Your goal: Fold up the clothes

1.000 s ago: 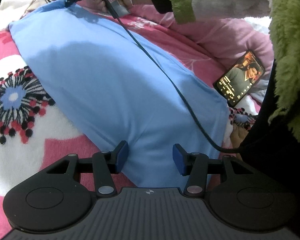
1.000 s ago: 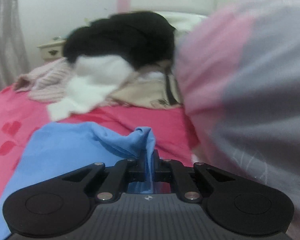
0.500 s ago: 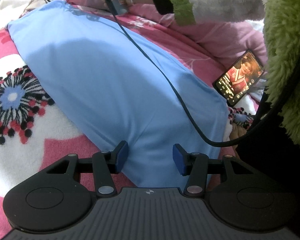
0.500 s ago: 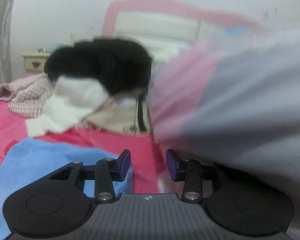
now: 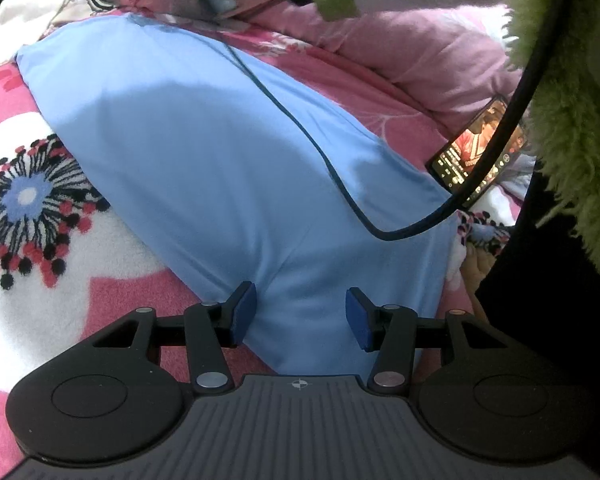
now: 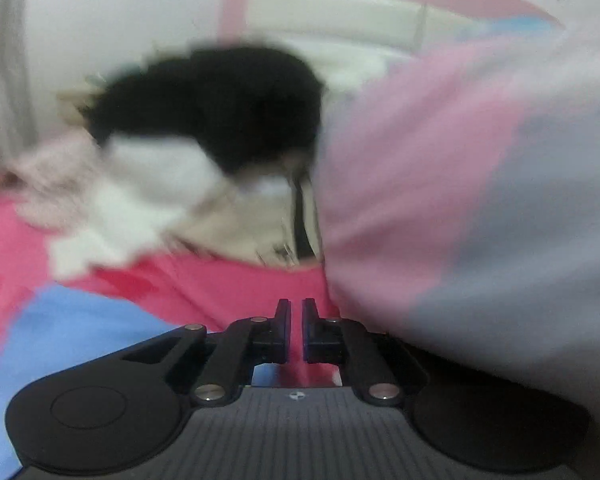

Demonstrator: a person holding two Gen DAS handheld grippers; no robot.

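Left gripper [image 5: 300, 314], jaws half-open and empty, poised over the near end of the blue garment [image 5: 204, 148] spread lower-centre on the bedspread [image 5: 40, 300], presumably awaiting a fold; right gripper [image 6: 296, 330], nearly closed, empty.

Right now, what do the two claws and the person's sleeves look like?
Both claws are black, with linkage arms on silver rivets, two round discs and a ribbed grey body bearing a small crosshair mark. The left claw has blue pads; the right claw looks alike, its pads seen edge-on. A black cable trails over the blue garment. The sleeve is fluffy green, with white fleece higher up.
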